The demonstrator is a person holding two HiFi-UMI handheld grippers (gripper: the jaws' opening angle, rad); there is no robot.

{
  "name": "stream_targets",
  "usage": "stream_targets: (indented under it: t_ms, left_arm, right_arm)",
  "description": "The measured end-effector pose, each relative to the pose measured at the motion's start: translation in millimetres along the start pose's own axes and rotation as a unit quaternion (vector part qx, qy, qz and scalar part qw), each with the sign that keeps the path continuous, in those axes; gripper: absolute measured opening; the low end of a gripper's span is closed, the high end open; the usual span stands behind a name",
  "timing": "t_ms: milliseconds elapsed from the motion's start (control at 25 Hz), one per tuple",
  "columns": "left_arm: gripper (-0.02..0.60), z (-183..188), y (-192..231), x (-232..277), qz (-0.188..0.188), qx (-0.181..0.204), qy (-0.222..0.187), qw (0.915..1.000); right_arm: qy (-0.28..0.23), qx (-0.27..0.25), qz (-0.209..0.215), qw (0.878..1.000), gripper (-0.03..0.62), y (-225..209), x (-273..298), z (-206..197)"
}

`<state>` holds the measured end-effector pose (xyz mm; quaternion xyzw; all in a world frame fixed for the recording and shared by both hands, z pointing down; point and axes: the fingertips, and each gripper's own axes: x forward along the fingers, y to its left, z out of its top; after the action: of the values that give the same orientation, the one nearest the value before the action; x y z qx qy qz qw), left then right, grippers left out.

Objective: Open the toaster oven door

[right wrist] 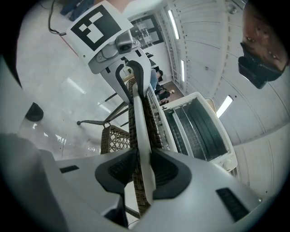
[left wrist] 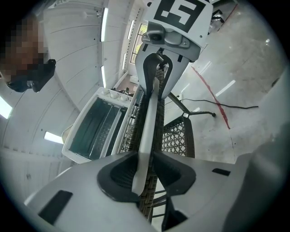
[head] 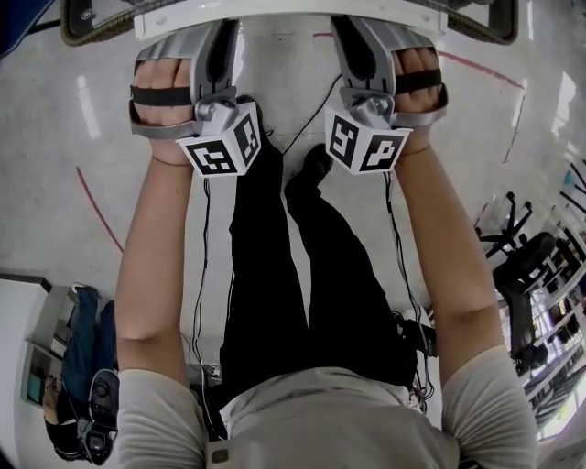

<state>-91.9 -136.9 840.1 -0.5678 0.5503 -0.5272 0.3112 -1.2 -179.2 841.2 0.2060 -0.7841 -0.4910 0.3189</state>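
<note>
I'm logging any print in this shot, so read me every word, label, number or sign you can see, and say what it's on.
No text here can be read.
Left cube and right cube: black-and-white square patterns, not letters.
Oval badge at the head view's top edge: too small to read.
Oven knobs: any markings are too small to read.

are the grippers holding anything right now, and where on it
The left gripper and the right gripper each clamp the thin white tabletop by its near edge.
</note>
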Motion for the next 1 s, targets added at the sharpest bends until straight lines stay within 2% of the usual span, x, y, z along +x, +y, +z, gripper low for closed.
stream_targets:
  t_ms: [160,600,880,1000]
  left_arm:
    - [0.124,0.7,5.6,-1.7,-0.005,-0.019,0.003,0.9998]
    - [0.130,17.2,30.7,-20.6,-0.032,-0.041,0.002,0.9986]
    - [0.127,32.3,64.7,-38.5,-0.044,-0.087,-0.001,0.9952]
    - [0.127,46.8,81.8,-49.1,-0.051,-0.096,-0.006,0.9941]
  right_arm:
    - [-0.003,0.012,0.007,1.000,0.089,-5.8,-1.7,3.1]
    - [0.004,0.030,0.038,0.999,0.091,-28.2,-29.0,9.8]
    - [0.010,0.087,0.054,0.995,0.078,-59.1,-51.7,24.7]
    - [0.012,0.106,0.055,0.993,0.067,-82.0,-64.1,30.5]
